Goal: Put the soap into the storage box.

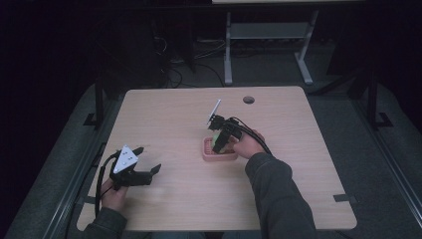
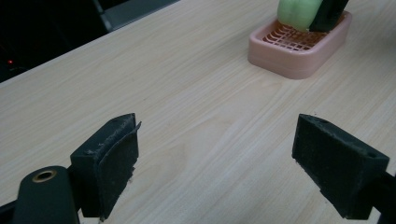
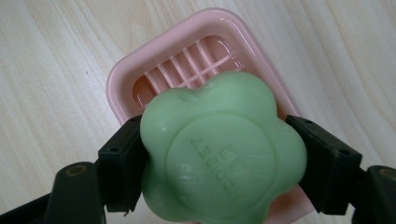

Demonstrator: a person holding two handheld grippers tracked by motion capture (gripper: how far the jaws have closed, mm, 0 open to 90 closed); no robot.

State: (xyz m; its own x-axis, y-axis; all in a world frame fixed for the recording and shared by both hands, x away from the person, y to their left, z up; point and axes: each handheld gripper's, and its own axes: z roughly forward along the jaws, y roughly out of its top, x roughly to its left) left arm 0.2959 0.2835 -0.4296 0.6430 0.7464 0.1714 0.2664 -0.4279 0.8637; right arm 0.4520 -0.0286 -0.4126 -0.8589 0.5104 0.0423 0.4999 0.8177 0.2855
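Note:
A pink soap dish (image 1: 213, 154) (image 2: 299, 51) (image 3: 187, 51) with a grid bottom sits near the middle of the wooden table. A green flower-shaped soap bar (image 3: 219, 149) (image 1: 218, 140) (image 2: 299, 13) hangs just above the dish, and my right gripper (image 3: 219, 158) (image 1: 223, 134) is shut on it, one jaw on each side. My left gripper (image 1: 148, 160) (image 2: 215, 163) is at the table's front left, open, with bare tabletop between its jaws; it faces the dish.
The light wooden table (image 1: 174, 119) has a round cable hole (image 1: 249, 99) near its far edge. A metal desk frame (image 1: 268, 35) stands on the dark floor beyond the table.

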